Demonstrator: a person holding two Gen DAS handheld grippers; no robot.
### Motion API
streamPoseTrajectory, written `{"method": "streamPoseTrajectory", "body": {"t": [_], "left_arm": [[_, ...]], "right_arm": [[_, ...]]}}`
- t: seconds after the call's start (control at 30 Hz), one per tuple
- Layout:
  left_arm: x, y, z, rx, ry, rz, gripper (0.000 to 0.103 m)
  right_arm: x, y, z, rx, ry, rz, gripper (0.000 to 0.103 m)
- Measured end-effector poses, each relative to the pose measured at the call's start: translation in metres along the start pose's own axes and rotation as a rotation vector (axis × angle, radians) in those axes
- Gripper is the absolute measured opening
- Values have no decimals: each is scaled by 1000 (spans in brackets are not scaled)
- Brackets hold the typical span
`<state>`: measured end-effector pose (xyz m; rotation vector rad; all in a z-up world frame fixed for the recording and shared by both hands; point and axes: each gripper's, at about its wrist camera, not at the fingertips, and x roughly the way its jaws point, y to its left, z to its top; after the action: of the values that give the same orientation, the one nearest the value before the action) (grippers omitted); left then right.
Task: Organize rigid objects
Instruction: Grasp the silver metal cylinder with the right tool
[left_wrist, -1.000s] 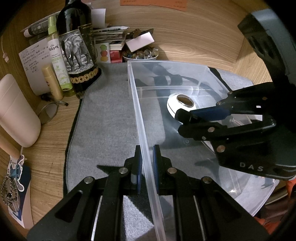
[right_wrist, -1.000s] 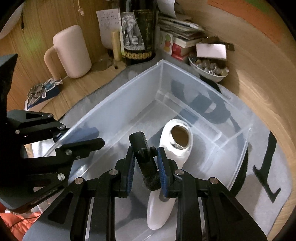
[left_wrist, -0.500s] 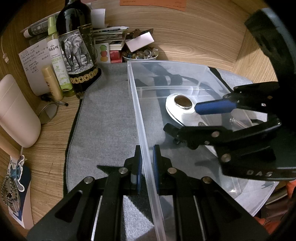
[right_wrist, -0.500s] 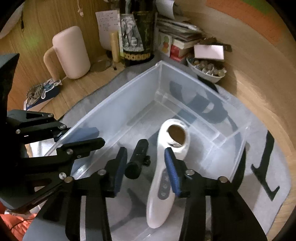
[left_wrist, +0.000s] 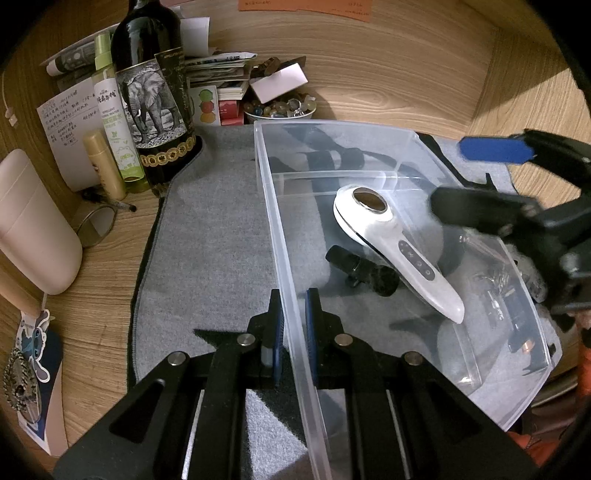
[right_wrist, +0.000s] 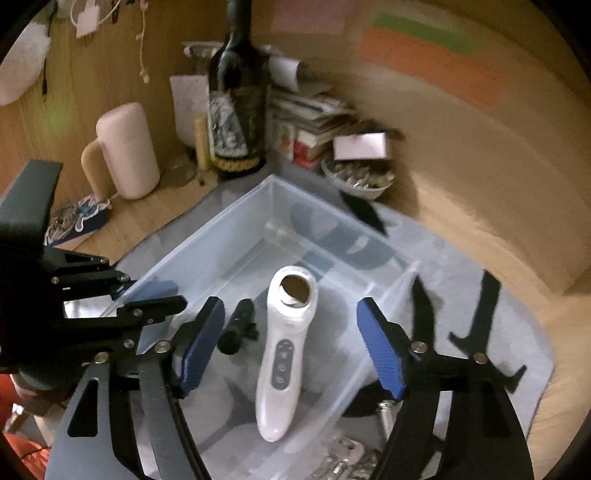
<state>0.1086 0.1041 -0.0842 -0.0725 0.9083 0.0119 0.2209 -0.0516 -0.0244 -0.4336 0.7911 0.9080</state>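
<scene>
Clear plastic bin (left_wrist: 291, 332) holds white handheld device (left_wrist: 399, 247), black cylinder (left_wrist: 364, 271)

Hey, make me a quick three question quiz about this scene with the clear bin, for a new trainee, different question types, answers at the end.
1. True or false: the left gripper is clamped on the side wall of the clear bin.
2. Multiple choice: what lies right beside the white handheld device in the bin? A) a small black cylinder B) a red apple C) a metal spoon
3. Fill in: the wine bottle behind the bin carries a picture of an ____.

Key
1. True.
2. A: the small black cylinder lies on the bin floor, and the right gripper above it holds nothing as its jaws are opening.
3. elephant
</scene>
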Motion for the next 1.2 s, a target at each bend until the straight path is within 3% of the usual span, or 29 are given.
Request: {"method": "streamPoseTrajectory", "body": {"t": [0.07,0.5,0.83,1.03,1.2], "left_arm": [[0,0,0,1,1,1,11],[-1,1,0,5,3,6,11],[0,0,0,5,2,5,11],[-1,0,0,5,2,5,11],[-1,0,0,5,2,4,11]], "right_arm": [[-8,-6,-2,15,-22,-16,83],[-48,-60,-26,123,-65,-142,83],[-28,-96,-67,194,41,-194,83],[1,-107,-97,213,159,-162,80],[17,-111,-105,242,213,-85,63]]}}
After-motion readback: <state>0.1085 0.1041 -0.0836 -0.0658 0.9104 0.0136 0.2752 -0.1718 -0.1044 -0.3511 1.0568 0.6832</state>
